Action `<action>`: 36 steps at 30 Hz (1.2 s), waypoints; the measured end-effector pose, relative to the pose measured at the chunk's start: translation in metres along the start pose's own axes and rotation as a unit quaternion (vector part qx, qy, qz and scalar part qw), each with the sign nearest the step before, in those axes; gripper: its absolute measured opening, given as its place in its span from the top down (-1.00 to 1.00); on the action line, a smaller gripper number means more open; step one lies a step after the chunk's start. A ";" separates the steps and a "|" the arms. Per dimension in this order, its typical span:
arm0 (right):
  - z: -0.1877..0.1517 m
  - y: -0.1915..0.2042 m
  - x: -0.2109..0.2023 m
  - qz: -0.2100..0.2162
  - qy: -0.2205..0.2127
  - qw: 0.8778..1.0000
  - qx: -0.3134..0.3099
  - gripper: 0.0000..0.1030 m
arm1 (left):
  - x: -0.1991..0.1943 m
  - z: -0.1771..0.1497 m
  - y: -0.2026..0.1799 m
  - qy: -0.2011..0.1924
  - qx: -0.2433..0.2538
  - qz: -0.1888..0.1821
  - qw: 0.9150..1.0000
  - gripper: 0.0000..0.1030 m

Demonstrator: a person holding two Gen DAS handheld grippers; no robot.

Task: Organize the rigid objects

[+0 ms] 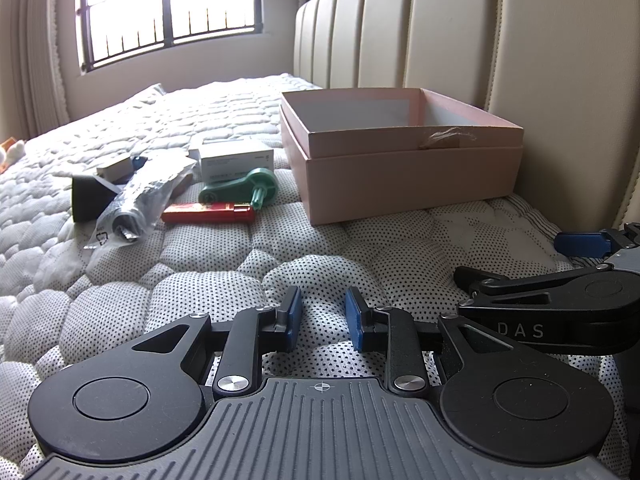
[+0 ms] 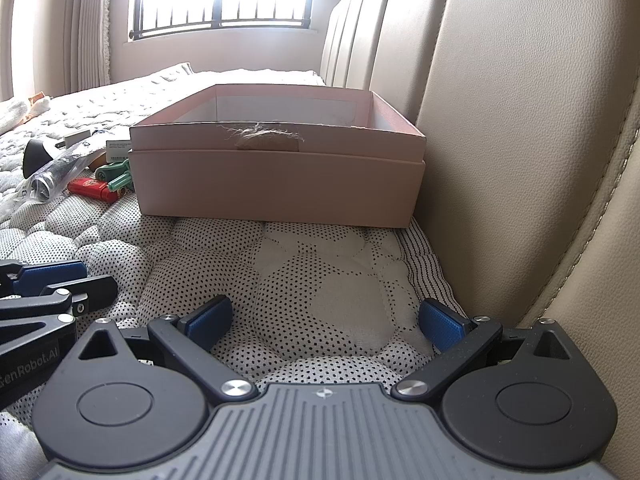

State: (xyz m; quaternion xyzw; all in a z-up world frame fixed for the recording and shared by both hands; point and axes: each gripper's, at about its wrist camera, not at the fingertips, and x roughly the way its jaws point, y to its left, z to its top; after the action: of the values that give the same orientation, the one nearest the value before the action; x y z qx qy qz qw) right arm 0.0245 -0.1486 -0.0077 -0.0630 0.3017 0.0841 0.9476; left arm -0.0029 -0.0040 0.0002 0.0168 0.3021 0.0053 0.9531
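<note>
Pink box (image 1: 400, 176) sits open on quilted mattress (image 1: 200, 288), against padded headboard (image 1: 520, 60). Loose items left of box: red lighter (image 1: 208, 213), green plastic piece (image 1: 240, 190) touching it, white carton (image 1: 236, 160) behind, bagged dark object (image 1: 136, 204), black block (image 1: 86, 198). My left claw (image 1: 322, 318) low over mattress, jaws narrow, nothing between. My right claw (image 2: 324, 320) beside it, jaws wide, empty, pointing at box. Barred window (image 1: 168, 8) beyond bed.

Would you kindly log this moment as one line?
left tongs: open, empty | right tongs: open, empty | pink box: lidless | red lighter: on mattress
</note>
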 end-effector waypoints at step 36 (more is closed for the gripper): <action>0.025 -0.012 0.007 0.074 0.117 0.990 0.004 -1.00 | -0.007 0.029 0.042 -0.010 -0.041 -0.061 0.997 0.41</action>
State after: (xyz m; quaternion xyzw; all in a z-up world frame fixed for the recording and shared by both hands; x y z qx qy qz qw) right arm 0.0469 -0.1554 0.0093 -0.0462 0.4150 0.1449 0.8970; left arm 0.0081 0.0368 0.0288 -0.0404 0.2924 -0.0403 0.9546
